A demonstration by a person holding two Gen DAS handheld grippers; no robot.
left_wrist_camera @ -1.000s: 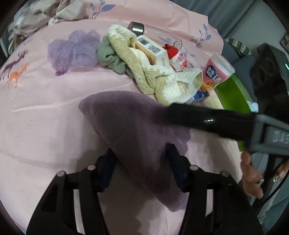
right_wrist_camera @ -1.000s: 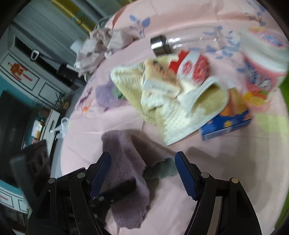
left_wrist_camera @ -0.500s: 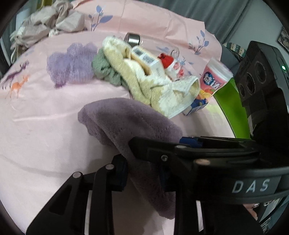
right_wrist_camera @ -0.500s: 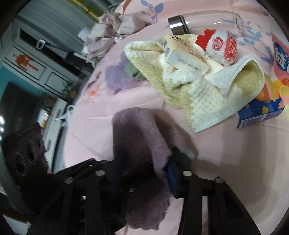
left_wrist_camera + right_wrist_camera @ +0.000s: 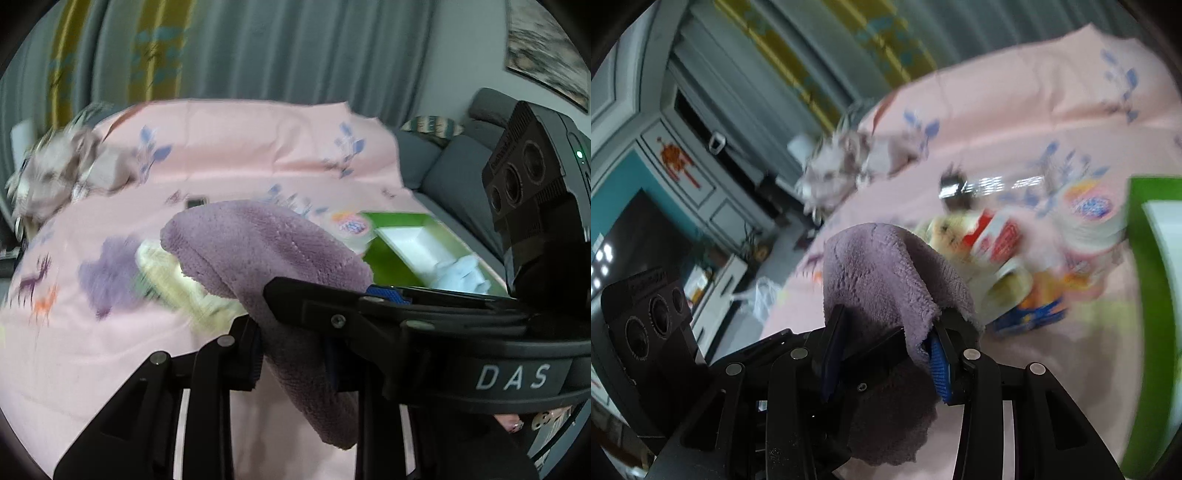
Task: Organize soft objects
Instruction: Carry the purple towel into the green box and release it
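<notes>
Purple plush, the cloth (image 5: 266,247) is light, floppy and grippy, judging by how it drapes in a soft hump and hangs below both tools; it should neither slip nor break. In the left wrist view it sits at centre frame, lifted clear of the pink bedspread (image 5: 110,350). The left gripper (image 5: 295,354) has its fingers pressed together on the cloth's lower fold. The right gripper (image 5: 886,354) has just been closing, and its blue fingers now pinch a second bunch of the same cloth (image 5: 886,273), at lower centre of the right wrist view. Taking hold at two separate edges, rather than mid-panel, would keep it spread. A green bin (image 5: 417,240) stands open at right of the frame with a pale blue cloth (image 5: 461,275) inside; its near rim is the edge to clear. Blurred clutter (image 5: 1004,251) lies beyond.
</notes>
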